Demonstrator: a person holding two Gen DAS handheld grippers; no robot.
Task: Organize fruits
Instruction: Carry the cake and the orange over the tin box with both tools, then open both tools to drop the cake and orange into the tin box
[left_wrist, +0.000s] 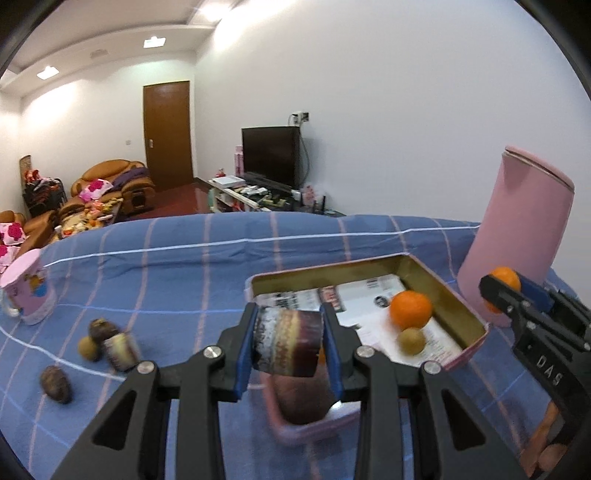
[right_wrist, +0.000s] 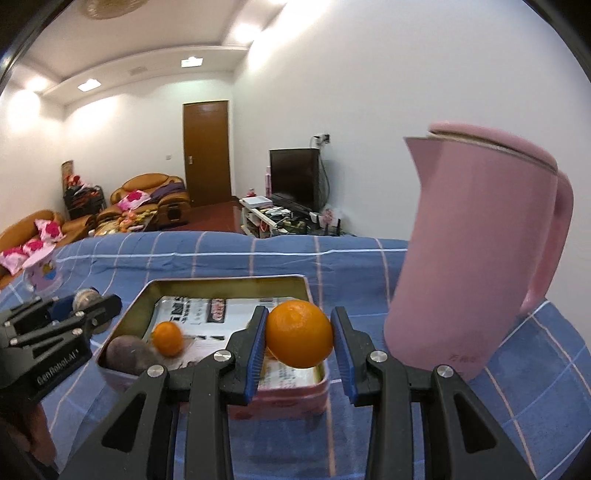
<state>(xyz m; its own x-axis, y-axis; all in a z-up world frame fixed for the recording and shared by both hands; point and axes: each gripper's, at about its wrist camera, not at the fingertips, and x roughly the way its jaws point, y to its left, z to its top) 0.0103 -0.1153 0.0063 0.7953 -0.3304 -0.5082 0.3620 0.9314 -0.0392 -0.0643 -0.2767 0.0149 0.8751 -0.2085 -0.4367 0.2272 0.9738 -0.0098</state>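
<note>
My left gripper (left_wrist: 290, 314) is shut on a dark purple, striped cut piece of fruit (left_wrist: 286, 343), held above the near left corner of a pink tin tray (left_wrist: 461, 299). Inside the paper-lined tray lie an orange (left_wrist: 410, 309), a small brown round fruit (left_wrist: 410, 341) and a dark purple fruit (right_wrist: 127, 354). My right gripper (right_wrist: 300, 314) is shut on a second orange (right_wrist: 299, 334), hovering over the tray's near right part. On the cloth to the left lie several brown fruits (left_wrist: 55, 384) and another cut piece (left_wrist: 120, 350).
A tall pink jug (right_wrist: 472, 258) stands just right of the tray, close to my right gripper. A pink mug (left_wrist: 27, 291) sits at the far left of the blue checked cloth (left_wrist: 184, 266). Behind the table are sofas, a door and a TV.
</note>
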